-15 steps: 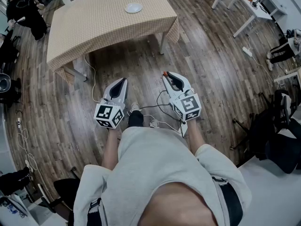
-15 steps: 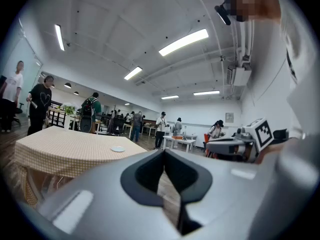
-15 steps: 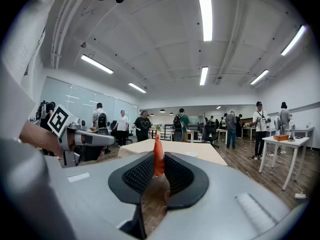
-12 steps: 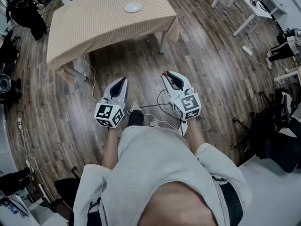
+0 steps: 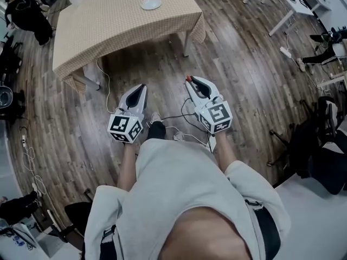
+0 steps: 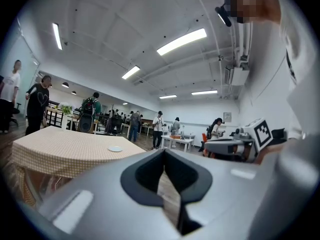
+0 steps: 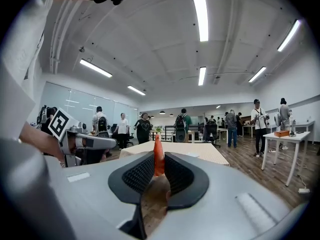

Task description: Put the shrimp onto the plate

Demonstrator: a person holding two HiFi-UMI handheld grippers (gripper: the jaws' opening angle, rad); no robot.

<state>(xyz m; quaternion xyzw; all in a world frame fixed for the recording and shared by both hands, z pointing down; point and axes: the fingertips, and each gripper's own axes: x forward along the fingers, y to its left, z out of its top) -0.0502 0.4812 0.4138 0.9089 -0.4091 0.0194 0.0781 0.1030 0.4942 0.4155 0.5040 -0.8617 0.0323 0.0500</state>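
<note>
Carrying the shrimp toward a distant plate

Closest to the head camera is the person's pale sweatshirt [image 5: 179,194], with both forearms stretched forward so that the two grippers are side by side and almost level in front of the body. The left gripper [image 5: 142,86] has its jaws closed together with nothing between them; I judge it is only a free hand for now. The right gripper [image 5: 192,81] has its jaws closed to a narrow gap on the shrimp [image 5: 188,78], a small orange piece that stands up from between the ribbed pads near their tips. Holding it level and at the tips probably stops the shrimp from slipping out during the carrying, and should make the release easy.

Under the grippers is a wooden floor [image 5: 244,80] with loose cables [image 5: 184,137] near the person's feet, something to step over with care. Farther ahead stands the table [image 5: 108,31], covered with a checked cloth. On its far part lies the white plate [image 5: 150,4], empty as far as I can see. The shrimp is well apart from the plate, so the carrying is not yet finished. Beyond the table, the gripper views show other people standing among desks.
</note>
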